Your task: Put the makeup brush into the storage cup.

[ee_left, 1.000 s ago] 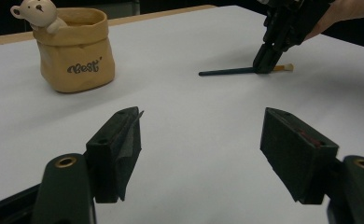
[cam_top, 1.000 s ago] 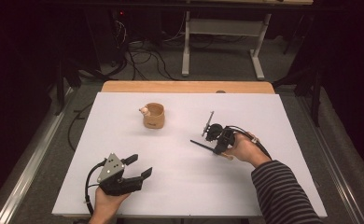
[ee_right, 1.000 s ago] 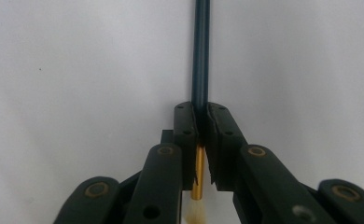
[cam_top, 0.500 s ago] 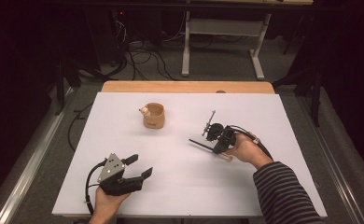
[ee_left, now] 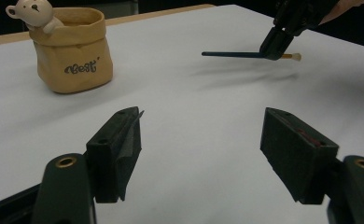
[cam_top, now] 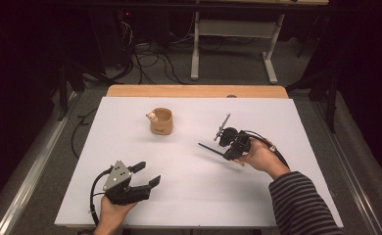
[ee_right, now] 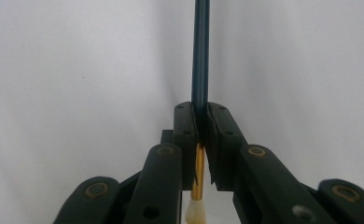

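White tabletop (cam_top: 189, 196), dark room behind. Honestly nothing's shifted over the last second: my right gripper (ee_right: 199, 122) stays clamped on the paintbrush (ee_right: 200, 51), hovering around 3 o'clock from the bear pot (cam_top: 161, 121). Left gripper (cam_top: 145, 175) sits wide and empty at 7 o'clock. I'd guess the brush goes into the pot next.
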